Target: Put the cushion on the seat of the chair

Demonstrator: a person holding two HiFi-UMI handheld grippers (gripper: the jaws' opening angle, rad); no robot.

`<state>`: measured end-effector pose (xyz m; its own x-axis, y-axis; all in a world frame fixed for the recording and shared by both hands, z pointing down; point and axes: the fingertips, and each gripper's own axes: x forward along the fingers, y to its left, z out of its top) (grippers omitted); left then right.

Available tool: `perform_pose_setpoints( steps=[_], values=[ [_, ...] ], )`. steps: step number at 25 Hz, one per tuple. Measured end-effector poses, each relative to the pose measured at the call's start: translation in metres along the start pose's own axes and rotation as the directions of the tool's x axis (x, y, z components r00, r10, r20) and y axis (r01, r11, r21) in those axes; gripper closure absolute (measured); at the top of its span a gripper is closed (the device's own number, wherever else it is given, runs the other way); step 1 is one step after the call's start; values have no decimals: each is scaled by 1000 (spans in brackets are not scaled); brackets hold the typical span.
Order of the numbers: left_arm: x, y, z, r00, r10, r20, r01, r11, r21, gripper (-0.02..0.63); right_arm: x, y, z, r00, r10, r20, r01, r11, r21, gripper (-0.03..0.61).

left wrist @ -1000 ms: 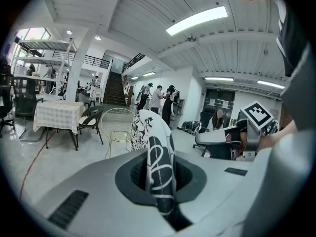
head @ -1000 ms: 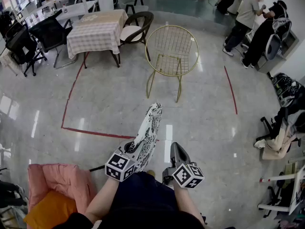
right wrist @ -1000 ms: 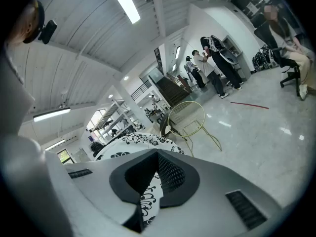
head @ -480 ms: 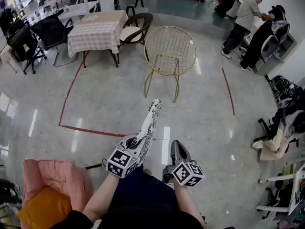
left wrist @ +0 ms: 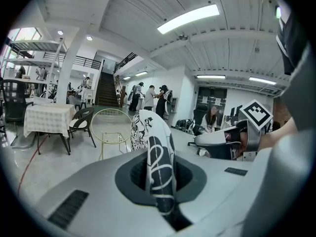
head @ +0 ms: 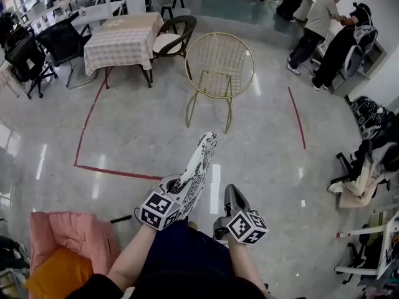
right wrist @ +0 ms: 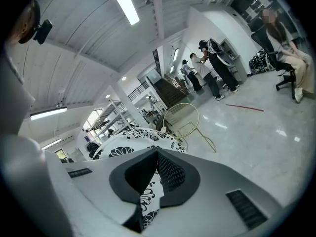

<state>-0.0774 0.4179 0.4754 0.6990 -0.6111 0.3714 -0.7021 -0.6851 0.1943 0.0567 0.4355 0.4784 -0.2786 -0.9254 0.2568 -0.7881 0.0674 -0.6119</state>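
Observation:
A black-and-white patterned cushion [head: 198, 167] stands on edge in front of me, and my left gripper [head: 177, 189] is shut on its near rim. In the left gripper view the cushion [left wrist: 150, 137] rises from between the jaws of that gripper [left wrist: 157, 156]. My right gripper [head: 232, 197] is just right of the cushion, apart from it, shut with nothing in it. The right gripper view shows its jaws [right wrist: 157, 154] together, with the cushion [right wrist: 123, 149] behind them to the left. The gold wire chair [head: 218, 58] stands farther ahead on the floor, its seat bare.
A table with a checked cloth [head: 118, 39] and a dark chair [head: 174, 33] stand left of the gold chair. Red tape lines [head: 112, 170] mark the floor. A pink armchair [head: 68, 238] is at my near left. Two people [head: 324, 23] stand back right, above cluttered office chairs [head: 368, 161].
The left gripper and the cushion have drifted slightly to the right and forward. The right gripper has stayed where it was.

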Motion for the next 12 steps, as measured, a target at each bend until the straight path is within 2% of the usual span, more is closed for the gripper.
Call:
perform_pose_setpoints(
  steps=[6,12],
  values=[
    [16,14,5,1000,-2,-20,2,1000,-5,589,26,0,7,1000,14,-18,-14,1000,11,555],
    [45,48,18,999,2,-42,-3,1000,-29,589,70,-1,26,1000,21,-23,-20,1000,18,555]
  ],
)
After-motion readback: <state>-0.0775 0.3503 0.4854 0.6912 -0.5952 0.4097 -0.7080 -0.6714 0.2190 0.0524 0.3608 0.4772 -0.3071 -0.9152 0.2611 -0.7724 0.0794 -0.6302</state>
